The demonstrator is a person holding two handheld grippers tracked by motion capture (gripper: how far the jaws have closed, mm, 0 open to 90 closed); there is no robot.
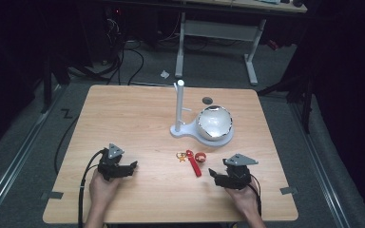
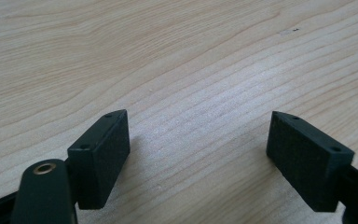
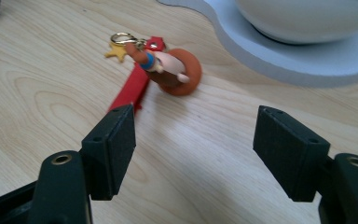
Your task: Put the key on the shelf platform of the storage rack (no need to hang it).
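Wooden counter (image 1: 138, 118) seen from above, with two hand-held tools resting near its front edge. The left tool (image 1: 132, 166) lies at the front left, gripped by the left hand (image 1: 103, 187); in the left gripper view its jaws stand wide apart over bare wood, nothing between them. The right tool (image 1: 212, 172) lies at the front right in the right hand (image 1: 241, 195); in the right gripper view its jaws also stand wide and empty, the pads clear of everything.

Between the two tools, nearer the right one, lies a keychain (image 1: 192, 159): a red strap (image 3: 131, 88) with a metal ring (image 3: 120, 36), a small yellow star charm (image 3: 115, 52) and an orange round figure (image 3: 177, 70). It rests flat on the counter, just ahead of the right tool's jaws and apart from them.

Behind the keychain stands a white stand (image 1: 179, 111) with an upright post, its flat base carrying a white bowl (image 1: 214, 122). A small dark disc (image 1: 207, 100) lies farther back on the counter.
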